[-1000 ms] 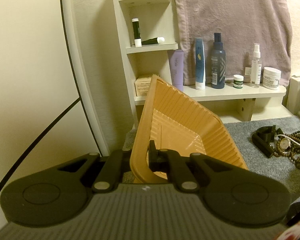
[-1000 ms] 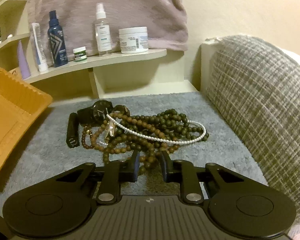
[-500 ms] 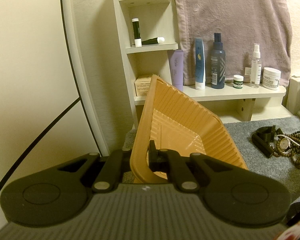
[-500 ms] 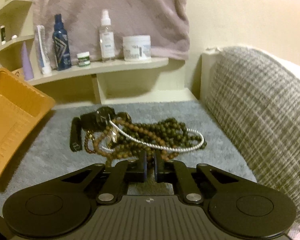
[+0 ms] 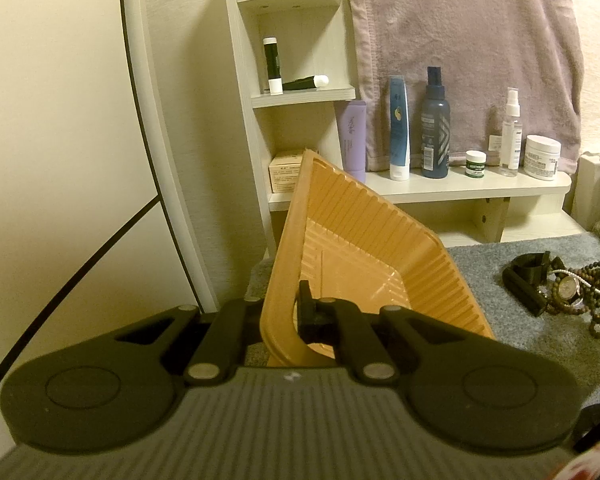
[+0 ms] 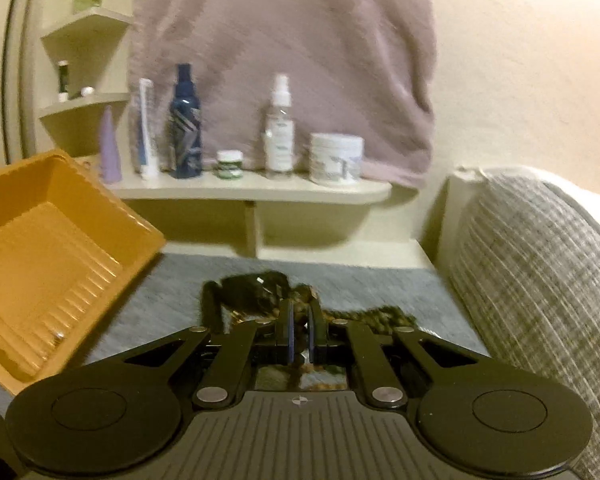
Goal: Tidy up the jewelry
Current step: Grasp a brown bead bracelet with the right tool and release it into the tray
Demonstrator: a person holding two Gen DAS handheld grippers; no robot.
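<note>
My left gripper (image 5: 280,312) is shut on the near wall of an orange ribbed tray (image 5: 352,248) and holds it tilted up on the grey mat. The tray also shows at the left in the right wrist view (image 6: 52,248). A tangle of jewelry (image 5: 568,288), with brown and green bead strands, a pearl string and black watches, lies on the mat at the right. My right gripper (image 6: 299,328) is shut on a strand of the beads, with the pile (image 6: 260,292) blurred just beyond its fingertips.
A cream shelf (image 6: 252,190) behind the mat carries bottles, tubes and jars under a hanging mauve towel (image 6: 280,48). A checked cushion (image 6: 540,280) borders the mat on the right. A taller shelf unit (image 5: 296,92) stands behind the tray.
My right gripper closed on the bead strands and has risen and tilted up, so the pile sits lower and blurred in its view. The left gripper and the tray have not moved.
</note>
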